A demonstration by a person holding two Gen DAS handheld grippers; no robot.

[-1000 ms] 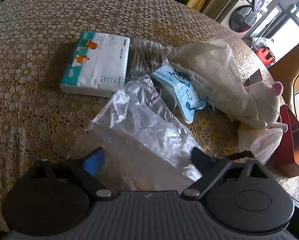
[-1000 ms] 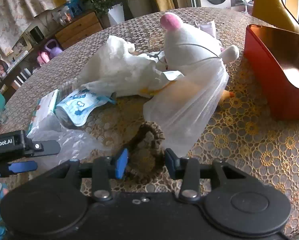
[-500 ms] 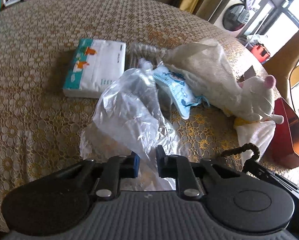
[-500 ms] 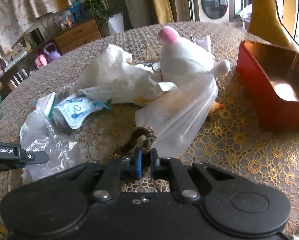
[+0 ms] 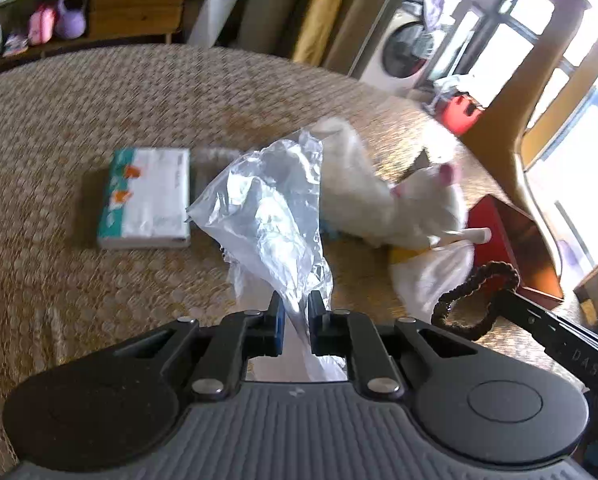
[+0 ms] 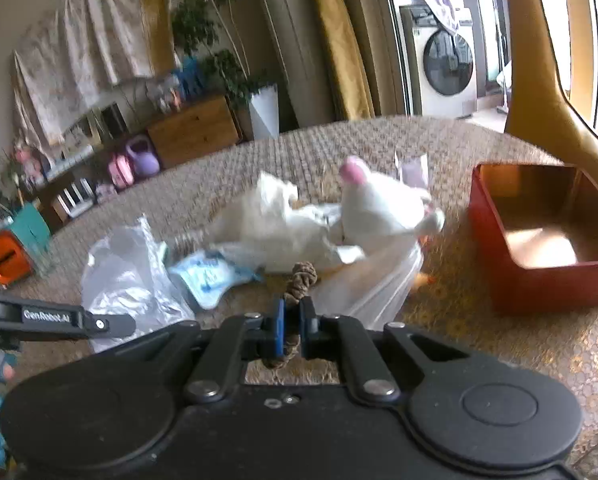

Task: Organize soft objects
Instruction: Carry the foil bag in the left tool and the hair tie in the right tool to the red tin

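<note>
Here, the left claw (image 5: 296,308) pinches a clear plastic bag (image 5: 271,216), its jaws having just closed on the film, and the bag's crumpled upper part stands up in front of the camera above the worktop (image 5: 59,128). The right claw (image 6: 292,317) is clamped on a brown braided hair tie (image 6: 302,276), its jaws also just closed; the tie's loop pokes out above the blue pads. In the left view that same tie (image 5: 475,292) hangs as a loop off the other claw at the right edge.

Behind the bag, a white tissue pack (image 5: 147,200) lies flat on the lace-patterned cloth. To its right sits a heap of pale cloth (image 6: 267,224) touching a white plush toy (image 6: 383,212) with a pink ear (both blurred). A second thin bag (image 6: 375,284) drapes from the toy down to the worktop. A small blue-printed packet (image 6: 211,276) lies between the held bag and the heap. A red box (image 6: 539,240), open at the top, stands well apart on the right of the worktop. A washing machine (image 6: 443,64) stands in the background by the window.
</note>
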